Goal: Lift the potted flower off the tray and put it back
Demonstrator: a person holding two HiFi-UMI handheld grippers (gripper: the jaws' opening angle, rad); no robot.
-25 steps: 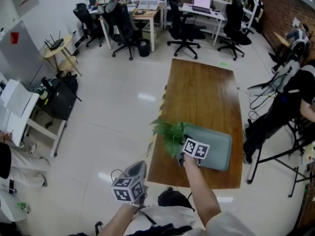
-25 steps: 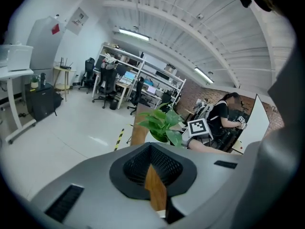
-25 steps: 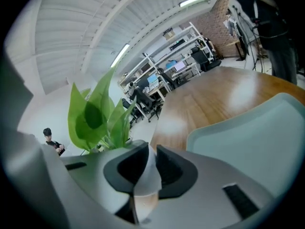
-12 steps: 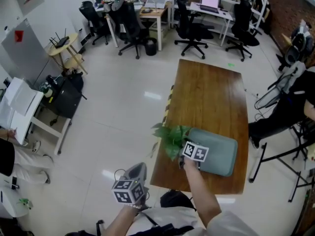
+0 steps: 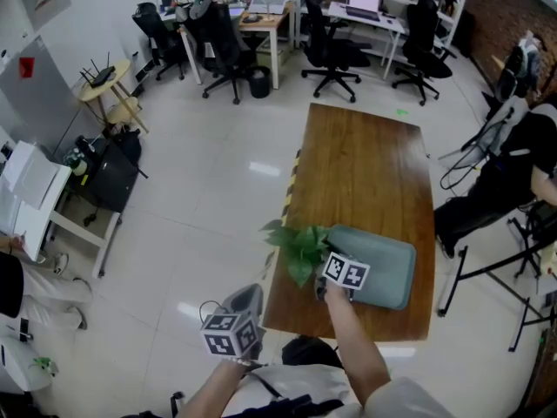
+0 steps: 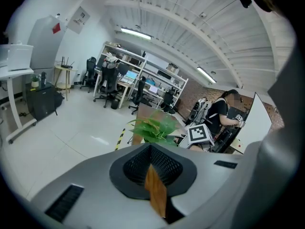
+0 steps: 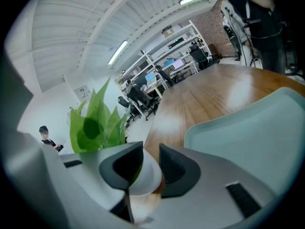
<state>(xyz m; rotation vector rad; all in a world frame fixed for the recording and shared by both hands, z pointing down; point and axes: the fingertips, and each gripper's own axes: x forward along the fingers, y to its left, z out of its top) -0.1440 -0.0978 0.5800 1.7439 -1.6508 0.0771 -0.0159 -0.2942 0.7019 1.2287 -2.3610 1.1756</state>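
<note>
Tipping is what worries me: the jaws of my right gripper have just been opening and now stand released, but the white pot of the potted flower sits between them. A crooked pull-back could catch its side and topple it. It stands on the bare worktop, not on the tray, which lies just beside it at 3 o'clock. In the head view the worktop's long edge is near at 9 o'clock, so a nudge that way might send it over. The leaves rise at 10 o'clock of my jaws. My left gripper hangs clenched on nothing, well apart.
</note>
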